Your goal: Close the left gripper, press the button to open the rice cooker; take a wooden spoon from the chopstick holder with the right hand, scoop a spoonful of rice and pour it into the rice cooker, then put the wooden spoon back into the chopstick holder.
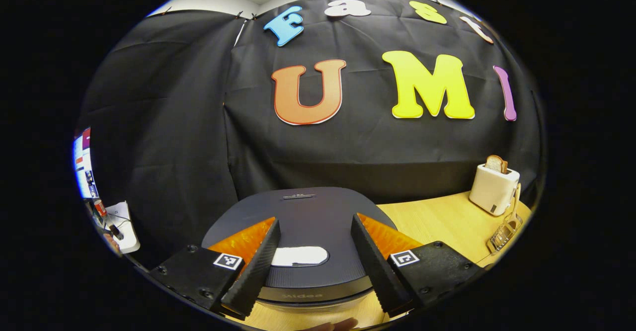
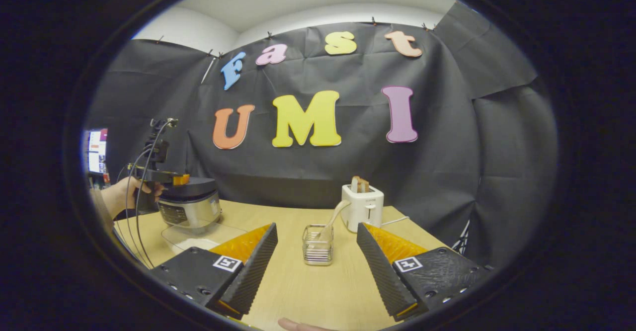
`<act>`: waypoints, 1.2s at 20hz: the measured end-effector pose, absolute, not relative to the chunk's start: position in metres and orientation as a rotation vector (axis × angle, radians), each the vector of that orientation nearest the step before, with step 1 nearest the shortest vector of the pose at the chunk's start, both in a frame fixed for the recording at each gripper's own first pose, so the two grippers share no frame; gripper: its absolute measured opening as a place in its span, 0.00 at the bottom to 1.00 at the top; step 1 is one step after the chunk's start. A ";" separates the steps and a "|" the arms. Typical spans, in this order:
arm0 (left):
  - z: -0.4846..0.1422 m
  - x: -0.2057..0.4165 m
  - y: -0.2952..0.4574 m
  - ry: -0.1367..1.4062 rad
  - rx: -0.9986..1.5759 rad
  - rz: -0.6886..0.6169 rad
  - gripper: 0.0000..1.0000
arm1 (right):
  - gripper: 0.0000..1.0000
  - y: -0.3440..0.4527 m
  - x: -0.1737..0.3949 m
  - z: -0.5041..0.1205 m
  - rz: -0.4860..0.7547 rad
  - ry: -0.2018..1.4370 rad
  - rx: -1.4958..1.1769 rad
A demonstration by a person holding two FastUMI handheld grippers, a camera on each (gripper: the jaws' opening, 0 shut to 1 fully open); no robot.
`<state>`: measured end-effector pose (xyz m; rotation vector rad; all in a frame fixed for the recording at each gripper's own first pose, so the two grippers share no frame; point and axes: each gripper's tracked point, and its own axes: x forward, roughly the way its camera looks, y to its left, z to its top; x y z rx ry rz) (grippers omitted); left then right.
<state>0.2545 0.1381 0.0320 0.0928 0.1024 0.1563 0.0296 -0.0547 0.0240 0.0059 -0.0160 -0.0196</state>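
A: Which step is in hand?

B: The first one, it is judged. In the left gripper view the left hand-held gripper (image 1: 315,254) is held over the cooker (image 1: 298,221), its fingers spread wide with the white button (image 1: 299,256) seen between them. The lid is down, so nothing has been pressed yet.

A: And what is called for next?

B: The fingers must be brought together first, as the task asks, and the closed tip then lowered onto the button until the lid is released. A press with the fingers apart would likely straddle the button and miss it.

A: Where is the right side kept?

B: The right hand-held gripper (image 2: 318,264) is held open and empty above the table (image 2: 298,281), aimed at the holder (image 2: 318,244), which stands near it in front of the toaster (image 2: 362,206). The spoon (image 2: 334,216) is leaned in the holder, handle up. A clear tray of rice (image 2: 196,239) lies just before the cooker, seen at the left of the right gripper view, where the other gripper and the hand (image 2: 121,197) holding it are placed above the lid.

A: Can any writing be read?

B: A faint brand mark is embossed on the cooker's front rim; it looks like "Midea", though that is not certain. Square coded markers are fixed on the gripper fingers. The cooker's panel is too small to be read.
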 end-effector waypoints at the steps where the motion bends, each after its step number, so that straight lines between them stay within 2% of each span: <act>1: 0.028 0.253 0.140 0.112 0.095 0.156 0.93 | 0.96 -0.055 0.028 0.028 -0.025 -0.032 0.002; 10: 0.023 0.225 0.140 0.153 0.075 0.157 0.92 | 0.96 -0.041 0.022 0.027 -0.008 -0.038 -0.025; 14: 0.024 0.210 0.134 0.124 0.090 0.165 0.93 | 0.96 -0.037 0.022 0.025 0.000 -0.038 -0.033; 24: 0.013 0.202 0.131 0.122 0.038 0.167 0.89 | 0.95 -0.024 0.023 0.021 0.017 -0.033 -0.048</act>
